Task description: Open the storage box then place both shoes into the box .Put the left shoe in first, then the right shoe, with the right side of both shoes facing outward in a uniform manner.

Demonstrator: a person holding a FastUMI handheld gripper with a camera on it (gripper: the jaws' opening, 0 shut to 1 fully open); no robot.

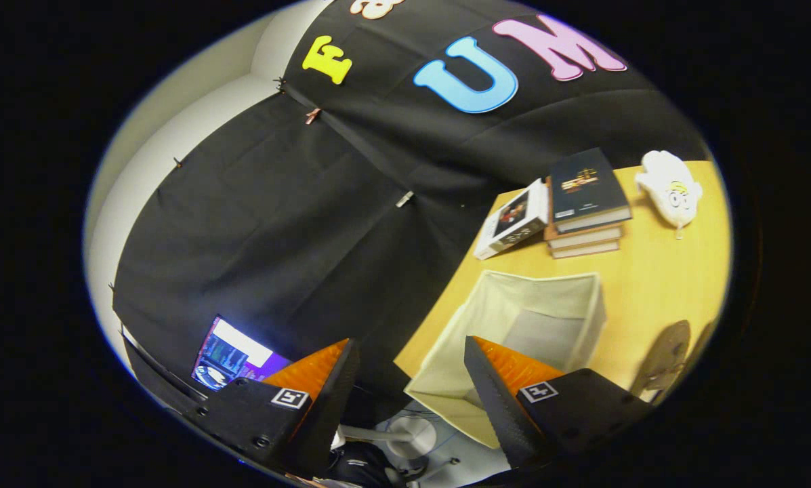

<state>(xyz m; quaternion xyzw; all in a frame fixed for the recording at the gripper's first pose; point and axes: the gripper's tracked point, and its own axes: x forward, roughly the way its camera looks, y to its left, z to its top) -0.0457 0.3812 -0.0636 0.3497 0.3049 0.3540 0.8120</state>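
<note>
A cream fabric storage box (513,332) stands open-topped on the wooden table (662,285), just ahead of my right finger and partly behind it; its inside looks empty. Shoe soles (664,356) show at the table's near right, beside the right finger, partly cut off. My gripper (410,369) is open, tilted, held above the table's left edge with nothing between its fingers. The left finger (317,379) hangs over the floor side, off the table.
A stack of books (585,203) with one white book (513,220) leaning against it sits beyond the box. A white plush toy (671,186) lies at the far right. A lit screen (232,356) and a stand base (412,434) sit below, left of the table.
</note>
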